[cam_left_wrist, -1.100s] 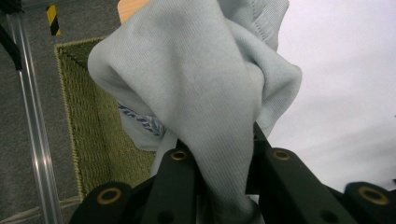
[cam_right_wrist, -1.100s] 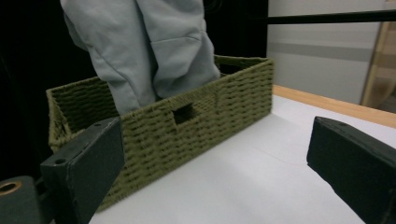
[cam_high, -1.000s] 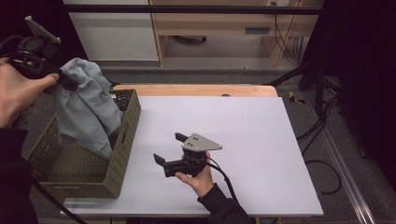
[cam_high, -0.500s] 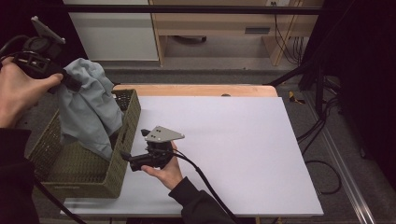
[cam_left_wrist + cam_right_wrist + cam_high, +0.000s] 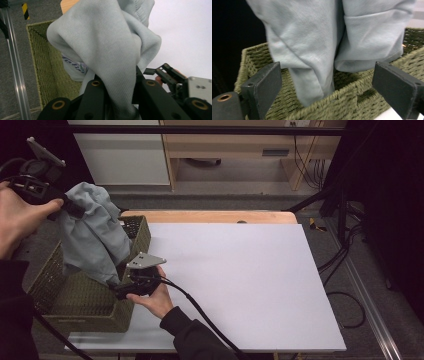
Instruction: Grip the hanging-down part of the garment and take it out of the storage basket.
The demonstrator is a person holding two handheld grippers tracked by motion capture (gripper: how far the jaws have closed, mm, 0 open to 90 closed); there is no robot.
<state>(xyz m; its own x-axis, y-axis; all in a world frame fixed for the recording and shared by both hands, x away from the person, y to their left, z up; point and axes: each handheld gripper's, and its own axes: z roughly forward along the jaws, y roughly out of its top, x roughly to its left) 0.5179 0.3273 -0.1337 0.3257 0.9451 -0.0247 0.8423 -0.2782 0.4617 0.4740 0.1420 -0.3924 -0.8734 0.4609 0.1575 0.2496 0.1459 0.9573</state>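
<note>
At upper left, the left gripper (image 5: 75, 209), jaws clamped on a pale blue garment (image 5: 95, 237), lifts it from the woven basket (image 5: 75, 295); the right gripper (image 5: 119, 291), jaws wide, must next close on the hanging hem.

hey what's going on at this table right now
A person is lifting a pale blue garment out of a green woven basket at the left side of a white table. The left gripper is shut on the top of the cloth and holds it up, so it hangs down into the basket. The right gripper is at the basket's near rim with its fingers open, pointed at the hanging lower end of the cloth but not gripping it.
</note>
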